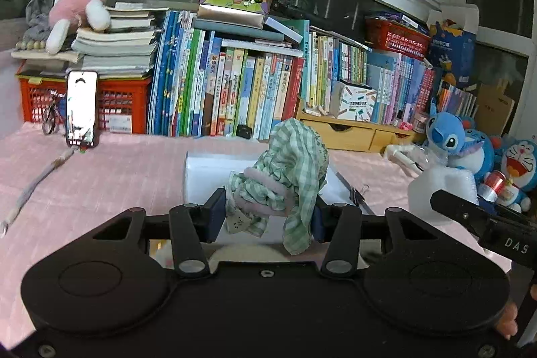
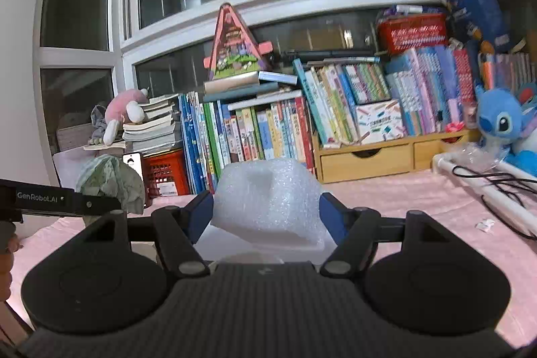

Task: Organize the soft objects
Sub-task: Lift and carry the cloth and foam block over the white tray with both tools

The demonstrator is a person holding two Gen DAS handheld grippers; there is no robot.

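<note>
Mid-task: left gripper (image 1: 268,217) grasps green checked cloth (image 1: 292,170); right gripper (image 2: 266,217) clamps white foam sheet (image 2: 268,197). Both lifted, unplaced; destination apparently white box (image 1: 208,176).

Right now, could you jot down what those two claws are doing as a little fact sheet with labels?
Left claw: shut on a bunched green-and-white checked cloth with a pink fuzzy band
Right claw: shut on a white foam wrap bundle
Surface: pink tablecloth
Backdrop: row of upright colourful books
Nearby toy: blue plush alien doll, at the right
</note>
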